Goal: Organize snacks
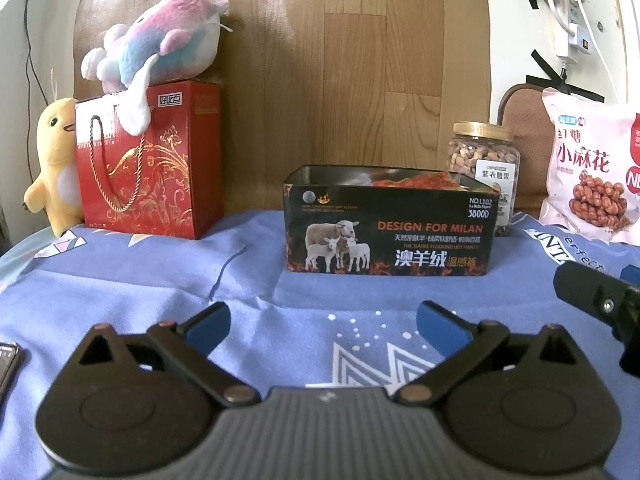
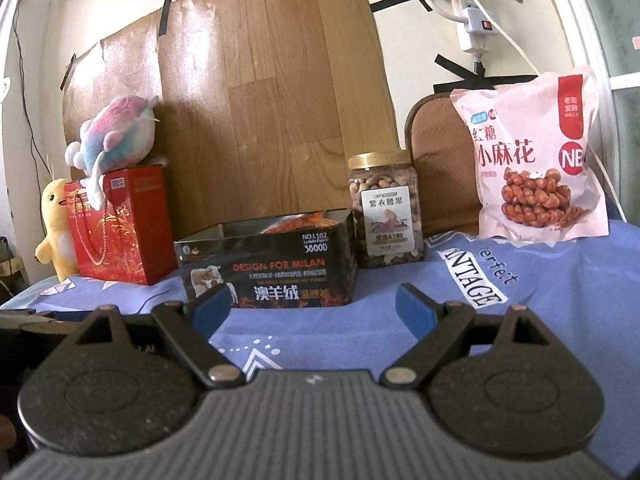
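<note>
While both grippers hover spread and empty, the right gripper (image 2: 314,308) sits nearer the gold-lidded clear plastic nut jar (image 2: 385,210), ahead and slightly right.

Across the lower half of both frames we see a matt blue cloth (image 1: 120,288), softly creased, with white printed marks. At centre stands a black box (image 1: 387,228) of glossy printed card. Behind it, at right centre, we see a clear plastic jar (image 2: 385,216) with a shiny gold lid and a paper label. At the far right leans a pink snack bag (image 2: 532,160) of smooth plastic film. The red gift bag (image 1: 148,160) at left is glossy paper with a twisted cord handle, and a fuzzy plush fish (image 1: 160,40) lies on it. The backdrop is a wood-grain board (image 2: 272,100).
</note>
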Motion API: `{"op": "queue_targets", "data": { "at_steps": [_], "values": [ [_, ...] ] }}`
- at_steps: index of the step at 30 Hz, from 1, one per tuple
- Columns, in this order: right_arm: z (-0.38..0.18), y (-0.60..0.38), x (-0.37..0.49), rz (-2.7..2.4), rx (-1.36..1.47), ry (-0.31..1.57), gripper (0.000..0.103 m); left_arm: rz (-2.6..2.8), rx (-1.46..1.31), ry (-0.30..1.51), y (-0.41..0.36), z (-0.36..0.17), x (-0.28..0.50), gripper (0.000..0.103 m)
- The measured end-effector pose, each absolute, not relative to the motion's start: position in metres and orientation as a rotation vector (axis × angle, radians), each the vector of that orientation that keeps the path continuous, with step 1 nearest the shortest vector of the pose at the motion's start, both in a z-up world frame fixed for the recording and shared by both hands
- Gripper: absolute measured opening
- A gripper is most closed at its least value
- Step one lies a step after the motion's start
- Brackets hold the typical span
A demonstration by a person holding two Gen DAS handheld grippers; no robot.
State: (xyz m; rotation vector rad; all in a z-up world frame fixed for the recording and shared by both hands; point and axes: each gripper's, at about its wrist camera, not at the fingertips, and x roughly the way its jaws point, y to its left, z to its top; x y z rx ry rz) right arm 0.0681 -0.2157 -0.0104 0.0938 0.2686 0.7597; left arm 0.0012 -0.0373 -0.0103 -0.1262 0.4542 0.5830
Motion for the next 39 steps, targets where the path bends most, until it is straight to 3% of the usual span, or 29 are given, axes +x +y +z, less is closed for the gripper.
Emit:
{"op": "queue_targets", "data": {
  "at_steps": [39],
  "values": [
    [-0.0105, -0.2165, 0.0675, 0.754, 0.106, 0.273, 0.092, 0.604, -0.110, 0.444, -0.0382, -0.0089, -0.0003, 0.103]
  ]
}}
